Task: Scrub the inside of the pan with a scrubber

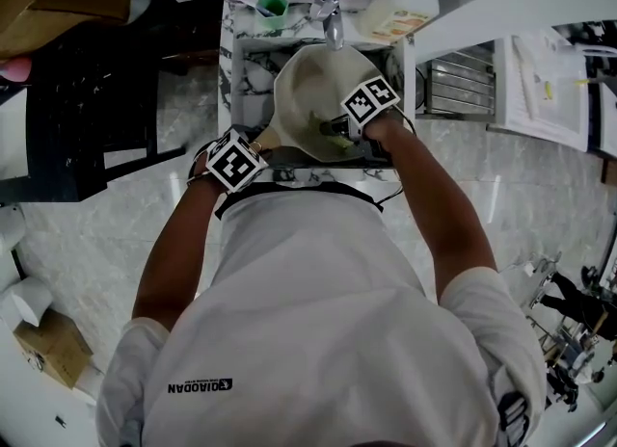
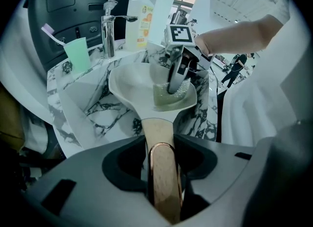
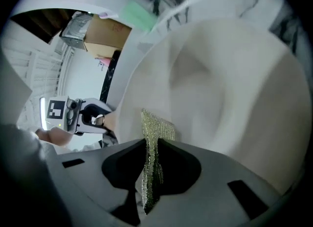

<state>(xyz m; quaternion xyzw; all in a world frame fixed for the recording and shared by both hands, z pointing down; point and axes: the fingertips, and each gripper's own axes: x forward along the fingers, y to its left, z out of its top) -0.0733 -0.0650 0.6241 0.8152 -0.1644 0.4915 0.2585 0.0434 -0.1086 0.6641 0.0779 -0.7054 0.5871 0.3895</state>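
A cream pan [image 1: 313, 89] lies tilted in a marble sink [image 1: 253, 55]. Its wooden handle [image 2: 161, 167] with a copper ring runs between the jaws of my left gripper [image 2: 163, 172], which is shut on it at the sink's near edge [image 1: 234, 159]. My right gripper [image 1: 337, 127] reaches into the pan's bowl [image 2: 142, 81], shut on a glittery yellow-green scrubber [image 3: 152, 162] that stands edge-on between the jaws. The scrubber [image 2: 171, 96] touches the pan's inner wall [image 3: 220, 89] low on the near side.
A chrome tap [image 1: 331, 13] overhangs the pan. A green cup [image 1: 272, 6] with a toothbrush stands at the sink's back left, a soap bottle [image 1: 397, 10] at its back right. Cardboard boxes [image 1: 58, 344] lie on the floor at the left, a white table [image 1: 540, 89] at the right.
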